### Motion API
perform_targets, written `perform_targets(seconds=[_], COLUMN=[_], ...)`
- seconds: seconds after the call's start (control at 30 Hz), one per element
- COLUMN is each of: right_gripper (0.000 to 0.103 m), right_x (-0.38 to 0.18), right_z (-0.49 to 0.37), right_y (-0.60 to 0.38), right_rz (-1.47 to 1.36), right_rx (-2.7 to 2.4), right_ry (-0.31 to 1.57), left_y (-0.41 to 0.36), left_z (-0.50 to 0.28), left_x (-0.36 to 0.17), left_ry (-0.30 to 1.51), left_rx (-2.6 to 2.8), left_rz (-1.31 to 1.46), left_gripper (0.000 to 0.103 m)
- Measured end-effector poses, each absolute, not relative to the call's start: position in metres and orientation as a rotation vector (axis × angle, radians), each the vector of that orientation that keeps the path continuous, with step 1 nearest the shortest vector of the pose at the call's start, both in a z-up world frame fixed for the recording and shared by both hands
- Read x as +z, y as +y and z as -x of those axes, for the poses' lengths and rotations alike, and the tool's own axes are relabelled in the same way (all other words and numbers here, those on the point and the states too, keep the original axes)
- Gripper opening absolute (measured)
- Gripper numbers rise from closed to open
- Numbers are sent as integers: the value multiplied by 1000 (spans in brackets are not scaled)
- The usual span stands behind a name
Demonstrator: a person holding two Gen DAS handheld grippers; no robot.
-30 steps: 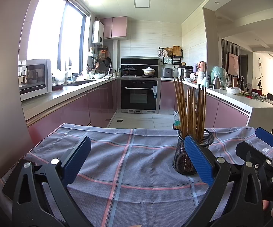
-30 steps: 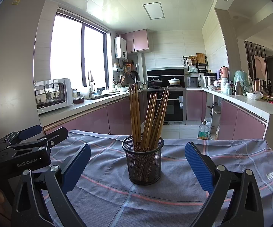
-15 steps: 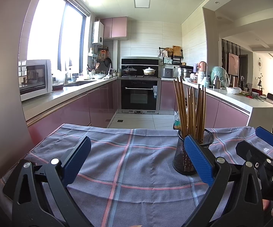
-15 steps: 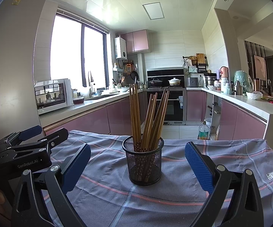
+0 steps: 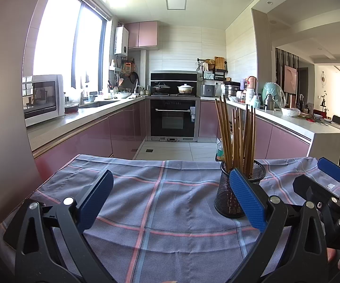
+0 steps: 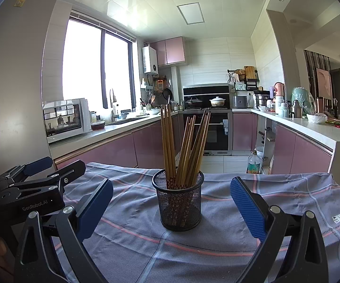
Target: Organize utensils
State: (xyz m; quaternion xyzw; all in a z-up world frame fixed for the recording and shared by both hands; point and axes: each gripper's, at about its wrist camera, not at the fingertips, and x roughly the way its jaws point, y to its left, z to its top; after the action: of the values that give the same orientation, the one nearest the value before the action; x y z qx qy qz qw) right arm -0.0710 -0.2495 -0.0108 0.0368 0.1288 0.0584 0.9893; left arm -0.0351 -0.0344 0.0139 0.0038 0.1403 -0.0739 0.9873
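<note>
A black mesh holder (image 6: 179,202) stands upright on the checked cloth, with several brown chopsticks (image 6: 186,148) standing in it. My right gripper (image 6: 170,202) is open, its blue pads either side of the holder and nearer the camera, with nothing held. In the left wrist view the same holder (image 5: 229,198) with its chopsticks (image 5: 237,139) stands just behind my right-hand pad. My left gripper (image 5: 170,195) is open and empty over the cloth, left of the holder. The right gripper (image 5: 330,184) shows at the far right of that view; the left one (image 6: 35,181) shows at the left of the right wrist view.
The grey-blue cloth (image 5: 151,200) with pink lines covers the table. Beyond its far edge lies the kitchen floor, pink cabinets, an oven (image 5: 172,120) and a plastic bottle (image 6: 253,164) on the floor. A microwave (image 5: 43,99) stands on the left counter.
</note>
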Motion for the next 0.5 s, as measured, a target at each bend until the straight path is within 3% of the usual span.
perform_targets(seconds=[0.5], right_gripper=[96], right_x=[-11], right_z=[70], right_y=[-250], right_rz=[-73], right_rx=[116], right_ry=[258], left_y=[-35], left_z=[35], left_x=[13], left_ry=[281], left_rx=[-148], left_rz=[-8], left_gripper=[97])
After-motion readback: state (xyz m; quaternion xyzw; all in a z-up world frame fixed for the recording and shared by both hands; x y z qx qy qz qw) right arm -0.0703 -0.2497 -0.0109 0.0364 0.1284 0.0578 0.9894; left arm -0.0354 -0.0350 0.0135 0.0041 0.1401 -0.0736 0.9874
